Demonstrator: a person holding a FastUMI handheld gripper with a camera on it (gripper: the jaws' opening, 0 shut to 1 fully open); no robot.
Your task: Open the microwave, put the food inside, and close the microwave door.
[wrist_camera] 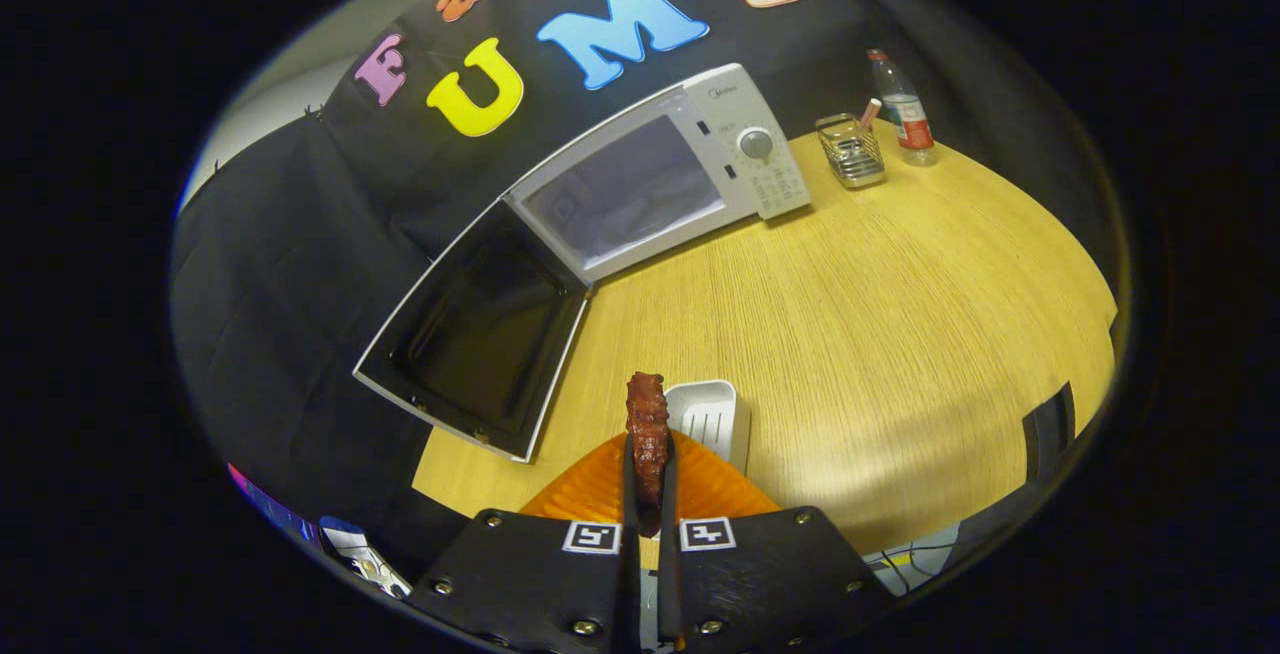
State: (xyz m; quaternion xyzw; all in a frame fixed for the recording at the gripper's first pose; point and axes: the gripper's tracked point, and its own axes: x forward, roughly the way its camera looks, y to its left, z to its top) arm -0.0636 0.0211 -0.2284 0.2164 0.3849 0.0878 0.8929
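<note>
My gripper [648,479] pinches the brown food piece [647,424] tight; the open microwave [640,179] sits at eleven o'clock.

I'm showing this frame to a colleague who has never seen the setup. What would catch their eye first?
Probably the dark reddish piece of food pinched between the gripper fingers, held above an orange plate with a white tray just beyond. Next, the white microwave at the back of the wooden table, its door swung wide open toward the fingers.
</note>
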